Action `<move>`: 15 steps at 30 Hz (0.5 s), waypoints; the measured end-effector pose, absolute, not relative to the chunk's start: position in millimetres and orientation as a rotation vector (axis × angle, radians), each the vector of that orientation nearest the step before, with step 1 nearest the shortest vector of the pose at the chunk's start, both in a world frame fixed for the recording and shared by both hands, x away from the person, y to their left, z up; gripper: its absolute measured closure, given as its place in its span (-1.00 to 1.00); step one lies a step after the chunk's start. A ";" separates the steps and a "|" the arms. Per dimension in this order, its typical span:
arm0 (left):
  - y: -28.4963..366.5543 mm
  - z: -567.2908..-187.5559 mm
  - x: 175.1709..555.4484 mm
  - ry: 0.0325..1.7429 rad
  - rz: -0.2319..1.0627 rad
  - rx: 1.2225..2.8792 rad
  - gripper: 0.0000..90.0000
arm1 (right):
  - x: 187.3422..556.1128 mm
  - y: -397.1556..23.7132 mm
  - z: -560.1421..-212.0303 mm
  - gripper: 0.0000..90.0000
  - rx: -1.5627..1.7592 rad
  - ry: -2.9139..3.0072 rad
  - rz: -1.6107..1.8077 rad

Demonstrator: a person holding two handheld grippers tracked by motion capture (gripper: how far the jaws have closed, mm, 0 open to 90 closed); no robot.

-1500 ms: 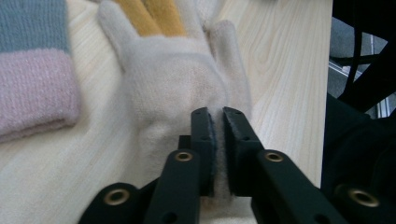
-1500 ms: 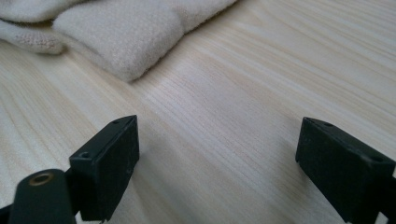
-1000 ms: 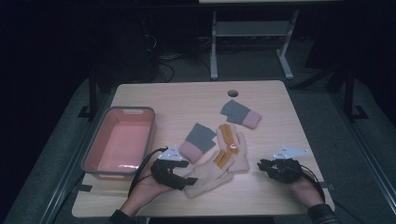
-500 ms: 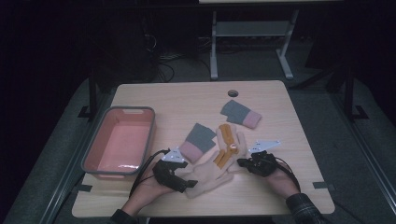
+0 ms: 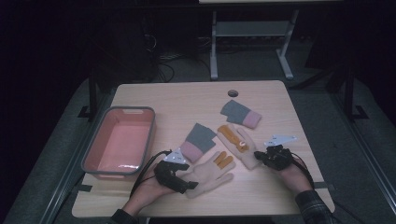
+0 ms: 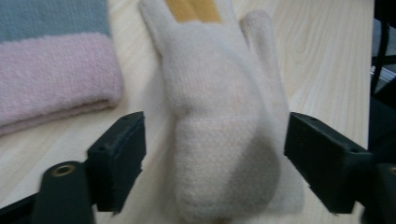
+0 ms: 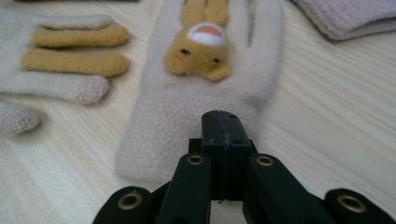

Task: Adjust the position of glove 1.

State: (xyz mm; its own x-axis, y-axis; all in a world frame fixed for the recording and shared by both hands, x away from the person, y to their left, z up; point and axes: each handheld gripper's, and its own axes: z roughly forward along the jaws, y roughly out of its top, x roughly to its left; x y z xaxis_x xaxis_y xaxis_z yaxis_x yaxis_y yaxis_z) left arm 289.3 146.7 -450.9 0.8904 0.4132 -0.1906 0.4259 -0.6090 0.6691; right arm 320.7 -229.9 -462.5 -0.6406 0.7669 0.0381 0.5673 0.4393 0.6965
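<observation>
Two cream gloves lie at the table's front. The plain cream glove (image 5: 210,172) has orange fingers, and its cuff (image 6: 224,158) sits between the wide-apart jaws of my left gripper (image 5: 187,181). Those jaws have just been closing a little, and a gap still shows beside the left one, so it is open. The bear glove (image 5: 239,144) lies to the right. My right gripper (image 5: 260,157) is shut, its joined tips (image 7: 222,122) down on that glove's cuff (image 7: 159,140) with no fabric seen between them.
Two grey-and-pink gloves lie farther back, one (image 5: 198,140) beside the cream pair and one (image 5: 240,113) toward the back right. A pink tray (image 5: 93,154) stands at the left. A dark round hole (image 5: 232,93) marks the far edge. Bare wood lies at the front right.
My right gripper came in leftward from near the table's right edge to the bear glove's cuff, then eased back to the right a little. The left gripper stayed by the plain glove.
</observation>
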 end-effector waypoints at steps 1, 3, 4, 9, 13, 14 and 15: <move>147.1 -450.9 289.4 0.599 -0.019 2.295 -0.43 | 319.8 -230.1 -461.7 0.98 1.163 2.403 1.007; 149.7 -449.3 290.8 0.598 -0.014 2.274 -0.29 | 319.0 -230.4 -460.3 0.93 1.149 2.395 1.015; 151.5 -447.8 291.0 0.609 -0.006 2.255 -0.15 | 318.1 -230.2 -459.2 0.91 1.150 2.391 1.020; 158.5 -442.7 292.8 0.680 0.034 2.223 0.49 | 316.1 -232.2 -456.1 0.67 1.147 2.375 1.054; 157.2 -445.0 292.9 0.738 0.073 2.280 0.89 | 313.7 -233.2 -452.4 0.56 1.157 2.375 1.095; 156.9 -446.5 293.3 0.759 0.070 2.294 0.93 | 311.9 -232.3 -451.2 0.65 1.147 2.384 1.102; 156.3 -447.9 293.2 0.777 0.068 2.297 0.98 | 308.4 -229.4 -449.5 0.80 1.132 2.409 1.118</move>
